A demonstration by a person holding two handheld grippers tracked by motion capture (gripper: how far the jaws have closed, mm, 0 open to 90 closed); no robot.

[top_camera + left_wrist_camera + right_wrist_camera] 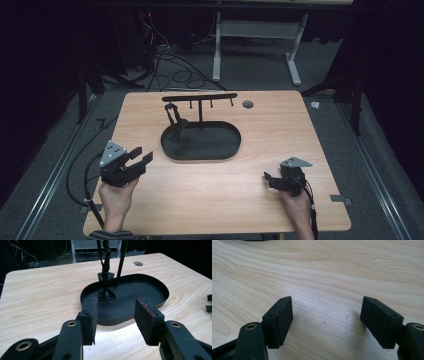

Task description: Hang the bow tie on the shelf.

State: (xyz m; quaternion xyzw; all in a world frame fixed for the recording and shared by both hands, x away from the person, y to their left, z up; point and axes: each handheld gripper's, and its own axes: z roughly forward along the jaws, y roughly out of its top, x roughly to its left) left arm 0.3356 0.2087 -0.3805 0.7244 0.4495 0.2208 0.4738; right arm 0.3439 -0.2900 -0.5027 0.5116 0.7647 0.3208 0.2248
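Note:
A black oval tray (pixel 220 150) lies at the middle of the wooden table, with a T-shaped stand (pixel 200 98) rising from its back. From the stand's left hook hangs a black strap-like item (pixel 173 119), its lower end resting in the tray (pixel 150 293). My left gripper (pixel 141 156) is held near the tray's left front, open and empty, its jaws pointing at the tray and the hanging item (pixel 106 277). My right gripper (pixel 268 180) rests low over bare wood at the front right, open, with nothing between its pads (pixel 284 317).
A round grommet hole (pixel 247 104) sits in the table behind the tray. Beyond the table stand a white desk frame (pixel 260 35) and loose cables (pixel 170 65) on the floor. A metal bracket (pixel 341 199) is at the table's right front edge.

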